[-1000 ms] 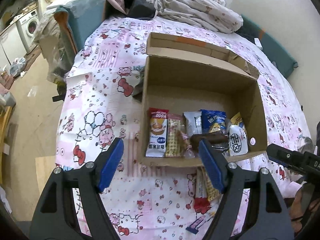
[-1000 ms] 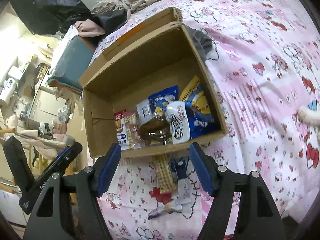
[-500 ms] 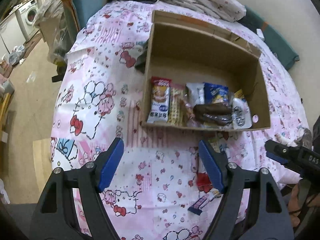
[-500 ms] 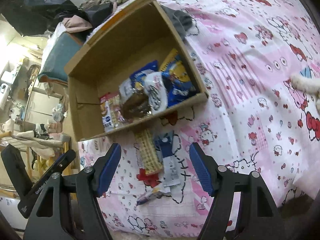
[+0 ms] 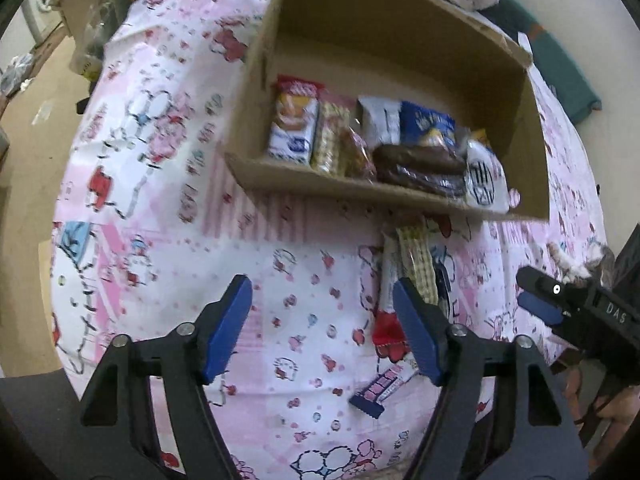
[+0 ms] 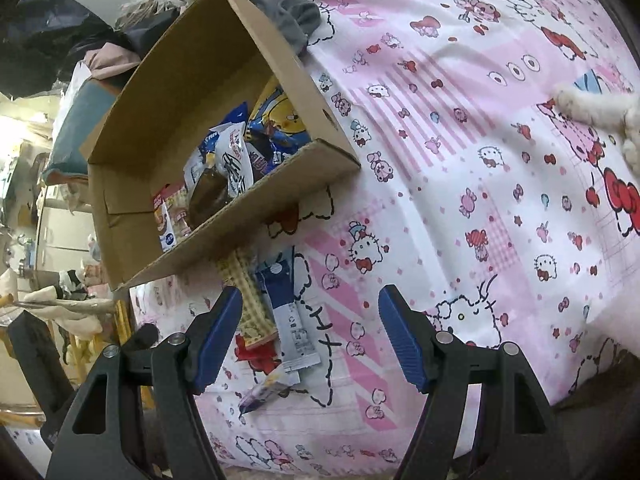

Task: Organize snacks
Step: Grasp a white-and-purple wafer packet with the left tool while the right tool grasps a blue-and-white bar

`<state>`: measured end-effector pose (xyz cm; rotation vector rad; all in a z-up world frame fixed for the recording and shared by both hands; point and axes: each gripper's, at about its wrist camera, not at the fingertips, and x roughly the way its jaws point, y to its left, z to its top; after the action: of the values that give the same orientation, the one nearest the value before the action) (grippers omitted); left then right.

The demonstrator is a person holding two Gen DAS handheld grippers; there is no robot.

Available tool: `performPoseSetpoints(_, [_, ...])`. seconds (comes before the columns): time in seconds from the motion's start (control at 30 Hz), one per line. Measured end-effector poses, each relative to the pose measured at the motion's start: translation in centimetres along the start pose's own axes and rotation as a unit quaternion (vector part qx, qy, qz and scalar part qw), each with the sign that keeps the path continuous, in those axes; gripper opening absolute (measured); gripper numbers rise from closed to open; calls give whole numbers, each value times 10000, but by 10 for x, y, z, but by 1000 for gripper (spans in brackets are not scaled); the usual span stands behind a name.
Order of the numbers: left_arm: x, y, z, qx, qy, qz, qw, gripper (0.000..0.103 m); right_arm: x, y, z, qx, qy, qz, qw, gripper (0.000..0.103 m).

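1. Jaws of the left gripper (image 5: 322, 320) were closing with nothing between them, only bare bedsheet (image 5: 168, 208) below; the right gripper (image 6: 310, 332) had its jaws standing wide and empty.
2. Both grippers pointed steeply down at the near part of the bed, each hanging above the sheet and touching nothing.
3. Loose snacks lay on the sheet just in front of the cardboard box (image 5: 400, 194): a checked wafer pack (image 6: 250, 304), a blue-and-white sachet (image 6: 290, 320) just to its right, a red-ended pack (image 5: 388, 328) and a small purple bar (image 5: 378, 392) nearest the bed's edge.
4. In the left wrist view these loose packs sat beside and behind the left gripper's right finger (image 5: 416, 336); in the right wrist view they sat beside the right gripper's left finger (image 6: 216, 336).
5. Inside the box, a row of snacks leaned against its near wall: a red-topped packet (image 5: 294, 120), a checked pack, a white pouch, a blue bag (image 5: 428, 124), a dark brown wrapped loaf (image 5: 420, 162) and a white packet with black characters (image 5: 484, 176).
6. Open sheet stretched to the left of the box and to its right, where a pale furry paw (image 6: 588, 108) rested well apart from the snacks.
7. The box's far half was empty cardboard floor.
8. Writing "DAS" showed on the black body (image 5: 616, 312) of the right gripper in the left wrist view; the packet lettering was too blurred to read.
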<state>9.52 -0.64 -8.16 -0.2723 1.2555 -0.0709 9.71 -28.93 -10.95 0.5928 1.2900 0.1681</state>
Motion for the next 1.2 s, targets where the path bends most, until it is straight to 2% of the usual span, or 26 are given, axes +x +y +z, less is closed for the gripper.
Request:
performPoseSetpoints(0.03, [3, -3, -1, 44, 44, 18, 10000, 67, 5, 4, -1, -119, 109, 28, 9999, 72])
performPoseSetpoints(0.1, [5, -5, -2, 68, 52, 46, 10000, 67, 16, 13, -3, -386, 336, -8, 9987, 54])
performPoseSetpoints(0.2, [6, -4, -1, 79, 53, 60, 9999, 67, 35, 25, -5, -679, 583, -157, 9959, 41])
performPoseSetpoints(0.37, [8, -6, -2, 232, 147, 55, 9996, 67, 66, 39, -5, -1049, 923, -487, 9890, 37])
performPoseSetpoints(0.43, [11, -13, -7, 520, 246, 154, 9982, 67, 69, 36, -5, -1025, 985, -580, 9881, 20])
performPoseSetpoints(0.5, [16, -23, -14, 878, 361, 284, 9951, 67, 66, 33, -4, -959, 974, -557, 9890, 18])
performPoseSetpoints(0.63, [25, -46, -30, 1450, 699, 31, 9870, 67, 51, 20, -1, -736, 802, -437, 9931, 18])
performPoseSetpoints(0.8, [36, -76, -49, 2176, 855, -9, 9723, 67, 27, 8, 3, -505, 543, -288, 9968, 18])
performPoseSetpoints(0.87, [42, -87, -56, 2463, 810, 5, 9658, 60, 19, 4, 4, -484, 472, -213, 9975, 18])
performPoseSetpoints(0.9, [48, -94, -61, 2683, 856, 70, 9595, 52, 14, 3, 5, -475, 421, -207, 9978, 18])
performPoseSetpoints(1.03, [66, -101, -73, 3029, 1116, 189, 9463, 44, 5, -4, 6, -364, 328, -187, 9986, 18])
performPoseSetpoints(1.1, [66, -104, -77, 3132, 1075, 243, 9433, 38, 4, -1, 5, -373, 300, -179, 9987, 18])
performPoseSetpoints(1.13, [66, -105, -77, 3160, 1067, 276, 9423, 23, 4, 0, 4, -398, 296, -170, 9986, 18])
performPoseSetpoints(1.17, [66, -104, -77, 3129, 1108, 263, 9429, 15, 4, 0, 4, -408, 299, -163, 9986, 18])
performPoseSetpoints(1.2, [65, -104, -77, 3091, 1131, 247, 9440, 14, 4, 1, 4, -413, 304, -159, 9986, 18])
